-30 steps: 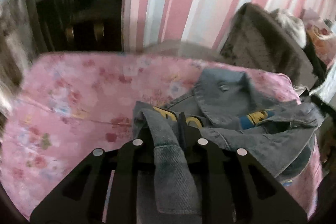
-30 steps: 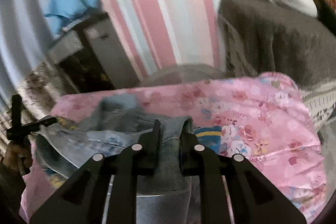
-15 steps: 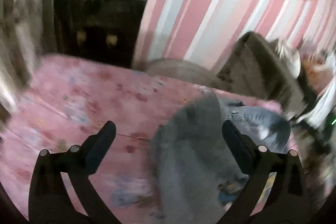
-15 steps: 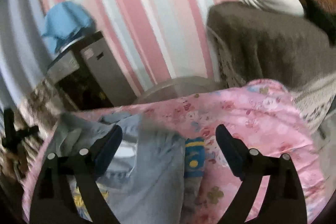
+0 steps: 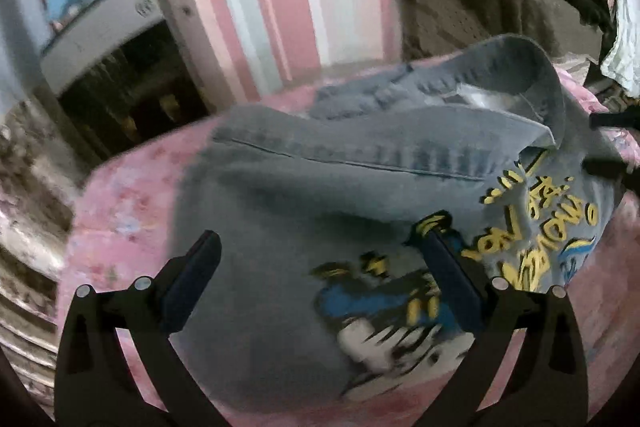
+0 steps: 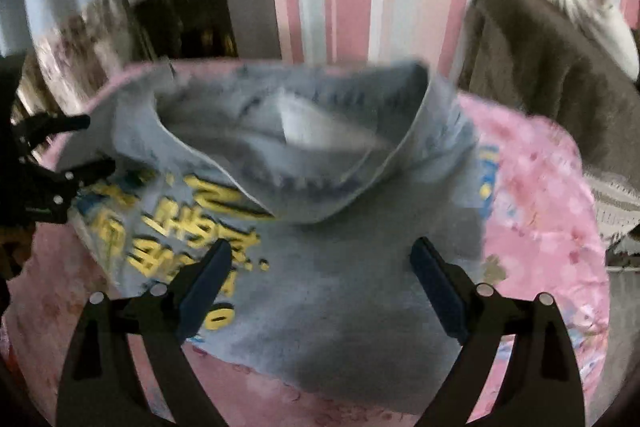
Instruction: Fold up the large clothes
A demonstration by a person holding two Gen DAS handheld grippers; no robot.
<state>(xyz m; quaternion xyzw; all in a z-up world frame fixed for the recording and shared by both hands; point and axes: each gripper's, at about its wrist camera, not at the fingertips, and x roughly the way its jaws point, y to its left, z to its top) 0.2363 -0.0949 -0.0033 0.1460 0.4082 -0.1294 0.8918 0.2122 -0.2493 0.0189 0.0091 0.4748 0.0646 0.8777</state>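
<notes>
Motion blur softens both views. In the left wrist view, the denim jacket [image 5: 304, 187] has a printed cartoon figure [image 5: 384, 319] at 5 o'clock, smeared beyond recognition, and its yellow lettering [image 5: 536, 227] at 3 o'clock cannot be read. The jacket's lower hem passes under the left gripper [image 5: 320, 251] and out of sight. At 3 o'clock, only two dark tips of the right gripper [image 5: 612, 143] show before the frame edge cuts them off. In the right wrist view, the jacket's collar [image 6: 320, 163] and label are blurred. The pink floral cover [image 6: 540, 211] hides whatever surface lies beneath it.
</notes>
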